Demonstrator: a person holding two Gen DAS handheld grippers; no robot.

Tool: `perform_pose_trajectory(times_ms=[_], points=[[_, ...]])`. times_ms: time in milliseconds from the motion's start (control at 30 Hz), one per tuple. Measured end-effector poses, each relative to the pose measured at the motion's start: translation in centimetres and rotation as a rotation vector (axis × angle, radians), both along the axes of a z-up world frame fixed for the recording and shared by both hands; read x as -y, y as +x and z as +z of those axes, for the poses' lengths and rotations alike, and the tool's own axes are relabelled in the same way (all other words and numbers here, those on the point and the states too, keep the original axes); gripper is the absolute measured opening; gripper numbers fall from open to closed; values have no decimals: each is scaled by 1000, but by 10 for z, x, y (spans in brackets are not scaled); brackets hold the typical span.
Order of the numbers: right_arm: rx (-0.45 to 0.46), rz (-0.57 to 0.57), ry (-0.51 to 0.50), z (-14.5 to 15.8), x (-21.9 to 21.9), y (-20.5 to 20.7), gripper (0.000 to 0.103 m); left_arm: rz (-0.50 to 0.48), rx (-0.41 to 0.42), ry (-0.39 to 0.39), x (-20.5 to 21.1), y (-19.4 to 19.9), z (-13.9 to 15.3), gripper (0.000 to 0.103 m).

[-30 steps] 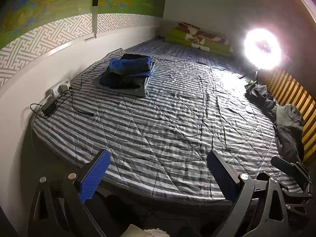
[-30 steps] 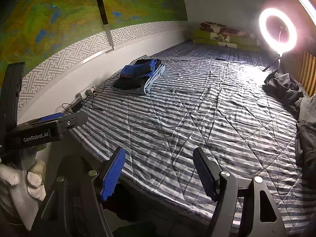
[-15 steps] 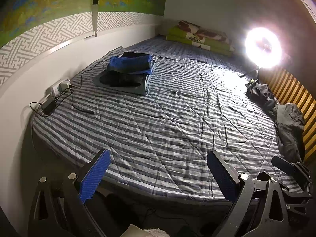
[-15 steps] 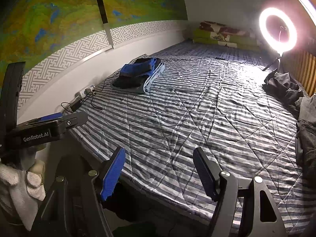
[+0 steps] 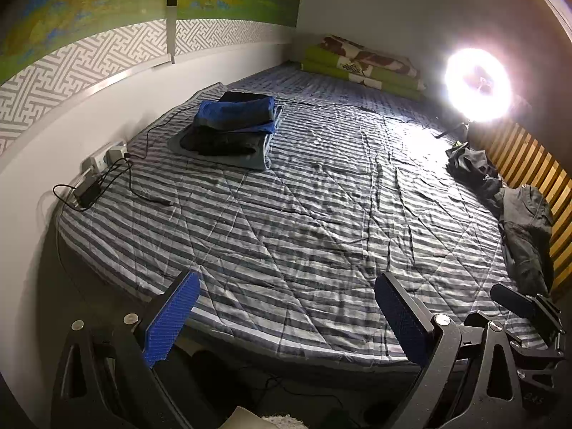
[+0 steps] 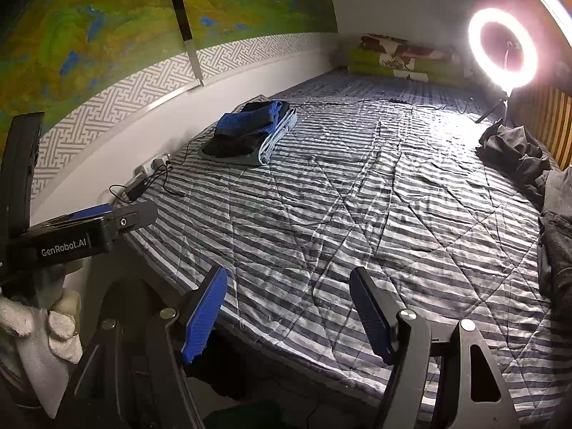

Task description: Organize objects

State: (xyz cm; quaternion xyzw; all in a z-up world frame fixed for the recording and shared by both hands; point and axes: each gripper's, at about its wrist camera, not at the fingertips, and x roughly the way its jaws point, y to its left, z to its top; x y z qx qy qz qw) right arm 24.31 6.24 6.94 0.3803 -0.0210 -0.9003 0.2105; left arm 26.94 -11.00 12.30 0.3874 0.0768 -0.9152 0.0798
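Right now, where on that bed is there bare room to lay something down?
The striped middle of the bed is bare, between the folded clothes by the wall and the loose dark clothes along the slatted side. Cables crowd the near wall corner.

Bed [image 5: 304, 236] covered by blue-grey striped quilt, wrinkled. On it: folded clothes stack [image 5: 232, 125] near the wall side, 2 dark loose garments [image 5: 525, 228] along the slatted side, green patterned cushions [image 5: 361, 64] at far end, black cable [image 5: 143, 193] by the wall sockets.
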Motion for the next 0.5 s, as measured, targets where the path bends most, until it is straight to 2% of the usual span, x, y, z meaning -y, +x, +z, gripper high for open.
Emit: perform_pose_trajectory(times_ms=[500], points=[[18, -7, 3, -5, 3, -3, 68, -22, -5, -8, -2, -6, -6, 102]])
